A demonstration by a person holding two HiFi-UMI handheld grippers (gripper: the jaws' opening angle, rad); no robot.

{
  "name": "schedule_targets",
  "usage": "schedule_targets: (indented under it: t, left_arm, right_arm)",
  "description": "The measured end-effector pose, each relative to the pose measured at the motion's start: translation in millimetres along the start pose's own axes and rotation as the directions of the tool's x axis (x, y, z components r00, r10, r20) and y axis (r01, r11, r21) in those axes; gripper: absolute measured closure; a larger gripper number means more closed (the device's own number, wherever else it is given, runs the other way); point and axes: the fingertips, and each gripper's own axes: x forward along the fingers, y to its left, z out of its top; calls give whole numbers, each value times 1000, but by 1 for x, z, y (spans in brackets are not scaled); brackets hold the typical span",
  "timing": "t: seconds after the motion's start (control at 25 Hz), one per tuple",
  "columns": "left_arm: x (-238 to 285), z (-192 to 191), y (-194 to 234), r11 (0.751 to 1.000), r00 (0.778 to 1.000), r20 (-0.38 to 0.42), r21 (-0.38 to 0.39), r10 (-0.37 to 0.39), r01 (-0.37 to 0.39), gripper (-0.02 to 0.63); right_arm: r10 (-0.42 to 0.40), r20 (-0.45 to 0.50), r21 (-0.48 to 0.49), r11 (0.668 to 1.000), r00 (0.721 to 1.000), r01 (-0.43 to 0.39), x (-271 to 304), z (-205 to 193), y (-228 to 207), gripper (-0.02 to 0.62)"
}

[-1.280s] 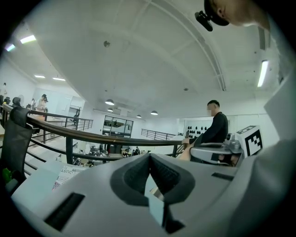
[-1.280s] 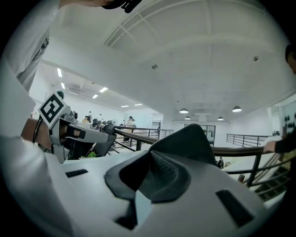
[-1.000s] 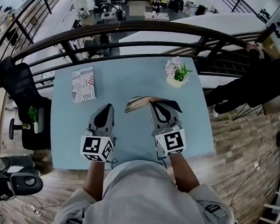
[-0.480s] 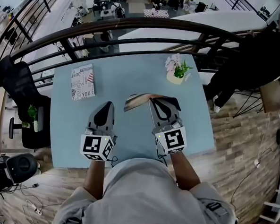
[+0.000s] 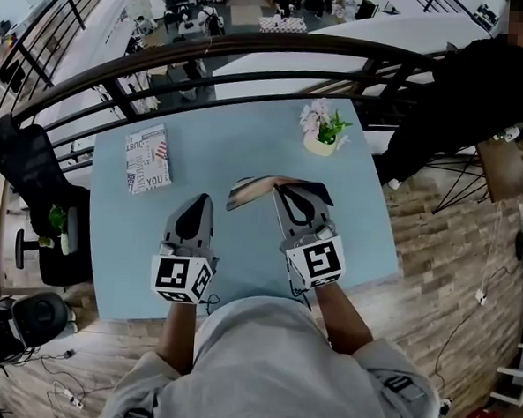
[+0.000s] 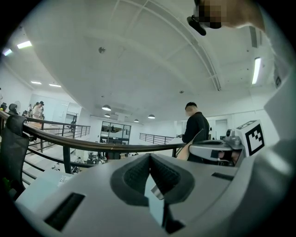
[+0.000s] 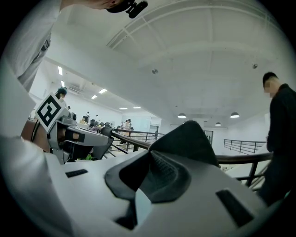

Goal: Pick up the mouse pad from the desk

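The mouse pad (image 5: 258, 187) hangs clear of the light blue desk (image 5: 239, 140), curled, showing a printed face and a black underside. My right gripper (image 5: 281, 192) is shut on its near edge, level above the desk's middle. In the right gripper view the pad's black corner (image 7: 187, 139) sticks up from between the closed pads of the right gripper (image 7: 149, 155). To the left of it, my left gripper (image 5: 201, 200) hovers over the desk, shut and holding nothing. In the left gripper view the left gripper (image 6: 149, 159) has its pads meeting, with only the railing beyond.
A printed book (image 5: 147, 158) lies at the desk's far left. A potted flower (image 5: 321, 130) stands at the far right corner. A dark railing (image 5: 253, 53) runs behind the desk, an office chair (image 5: 25, 172) stands to the left, and a person in black (image 5: 463, 92) to the right.
Both grippers and the lifted mouse pad keep their places. The person in black at the right has walked closer along the railing.
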Motion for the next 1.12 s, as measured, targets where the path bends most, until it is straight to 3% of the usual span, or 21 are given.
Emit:
schedule_targets:
  t: [1.12]
  left_arm:
    - [12,-10,-12,999,999,-20,-13,-44,43,594]
  right_arm:
    - [-38,-25,27,999,999,39,-7,-11,-12,580]
